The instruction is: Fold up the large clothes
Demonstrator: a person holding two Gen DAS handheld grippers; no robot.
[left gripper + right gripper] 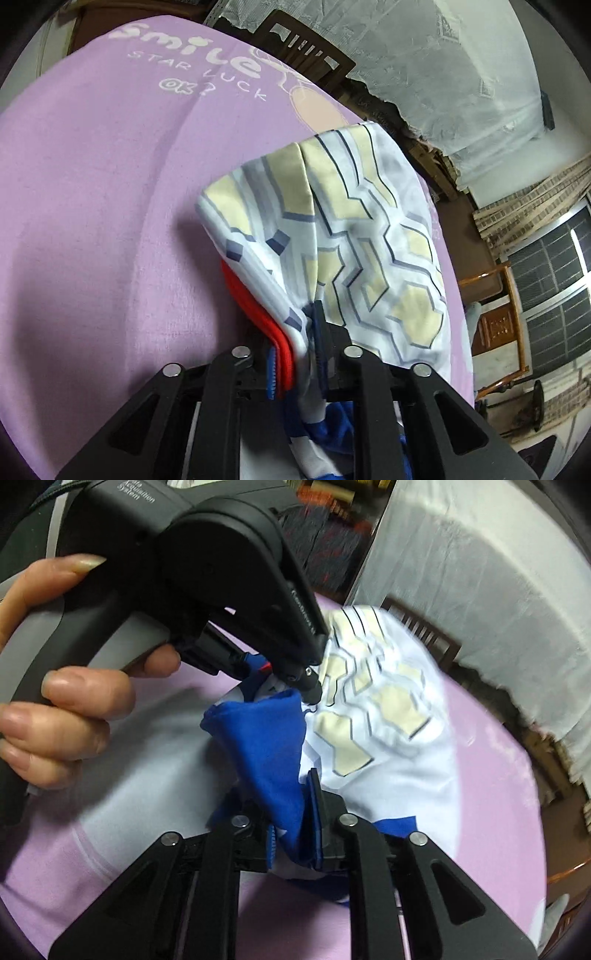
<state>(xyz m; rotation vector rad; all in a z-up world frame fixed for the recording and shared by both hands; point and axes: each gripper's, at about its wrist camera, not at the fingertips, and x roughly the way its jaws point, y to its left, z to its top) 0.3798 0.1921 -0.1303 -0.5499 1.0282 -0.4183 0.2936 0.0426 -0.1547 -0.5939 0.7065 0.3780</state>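
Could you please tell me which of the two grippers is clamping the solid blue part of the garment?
The right gripper pinches the blue fold; the left gripper grips patterned cloth with a red edge.

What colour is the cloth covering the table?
Lilac purple cloth with white lettering, clearest in the left wrist view.

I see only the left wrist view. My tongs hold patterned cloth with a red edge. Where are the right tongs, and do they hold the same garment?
Observer: Yes. In the right wrist view the right tongs are shut on a blue fold of the same garment.
Operator: Are the two tongs near each other?
Observer: The left tongs reach in from the upper left and grip the garment just above the blue fold.
Operator: Does the garment hang free?
Observer: Not wholly; its white part lies on the purple sheet.
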